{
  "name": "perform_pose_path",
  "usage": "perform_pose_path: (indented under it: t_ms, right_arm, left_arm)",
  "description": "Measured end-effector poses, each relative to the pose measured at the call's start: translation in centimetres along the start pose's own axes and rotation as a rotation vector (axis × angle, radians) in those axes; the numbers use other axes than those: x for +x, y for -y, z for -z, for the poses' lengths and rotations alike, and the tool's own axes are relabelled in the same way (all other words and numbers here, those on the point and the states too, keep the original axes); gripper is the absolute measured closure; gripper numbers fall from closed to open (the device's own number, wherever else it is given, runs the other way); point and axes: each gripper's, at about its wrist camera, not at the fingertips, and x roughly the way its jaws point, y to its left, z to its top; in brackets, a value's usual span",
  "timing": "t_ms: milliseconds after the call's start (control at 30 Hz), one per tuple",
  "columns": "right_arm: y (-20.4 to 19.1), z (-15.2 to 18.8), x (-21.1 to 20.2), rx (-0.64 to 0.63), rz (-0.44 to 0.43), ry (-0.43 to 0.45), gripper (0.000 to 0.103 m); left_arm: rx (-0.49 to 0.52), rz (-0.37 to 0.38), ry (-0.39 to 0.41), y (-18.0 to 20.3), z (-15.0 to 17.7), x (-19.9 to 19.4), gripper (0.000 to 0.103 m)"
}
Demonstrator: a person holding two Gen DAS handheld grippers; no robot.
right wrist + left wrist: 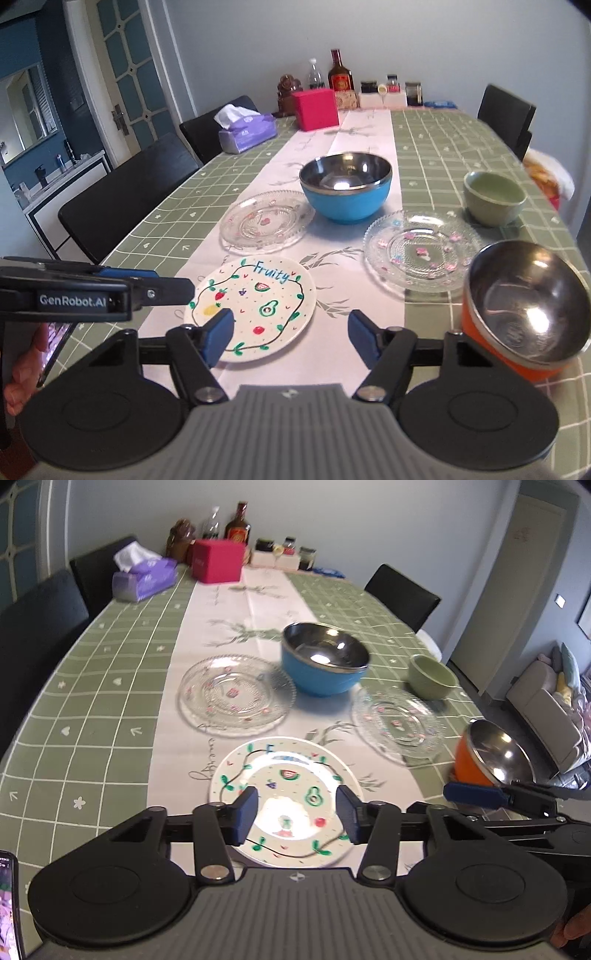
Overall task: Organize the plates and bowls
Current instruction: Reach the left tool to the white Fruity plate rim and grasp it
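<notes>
Worktop (443,147): we find every piece separate; nothing stacked, all sorting left.
Bowls: blue bowl (345,188) centre; orange bowl (517,314) tilted at right edge; green bowl (493,199) far right.
Plates: two glass plates (266,221) (421,251); "Fruity" plate (255,306) nearest.
Left gripper (295,812): jaws spread, empty, above that plate.
Right gripper (291,336): jaws spread, empty.
Right view only: plate lettering legible.

Each tool, left (296,814) and right (291,339), has black linkage arms, blue pads, silver screws, and a ribbed grey body; white "GenRobot.AI" lettering marks one side.
</notes>
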Motion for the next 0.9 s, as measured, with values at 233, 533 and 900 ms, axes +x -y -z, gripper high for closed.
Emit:
perform_pose_path:
  t_ms: [233,533,900]
  right_arm:
    - [2.6,-2.2,5.9,0.137,-0.052,-0.186,0.059]
    - [4.2,-2.7,9.5,0.233,-0.076,-0.256,0.074]
    - [4.4,-2.3,10.3,0.256,-0.118,-0.264,0.086]
  left_arm:
    - [-0.087,-0.027,-0.084,-3.8,-1.1,3.7,0.075]
    - [-0.226,0.003,-0.119,-7.0,-0.6,5.4,0.080]
    - [-0.249,0.003,-0.162,-7.2,0.1,6.6,0.080]
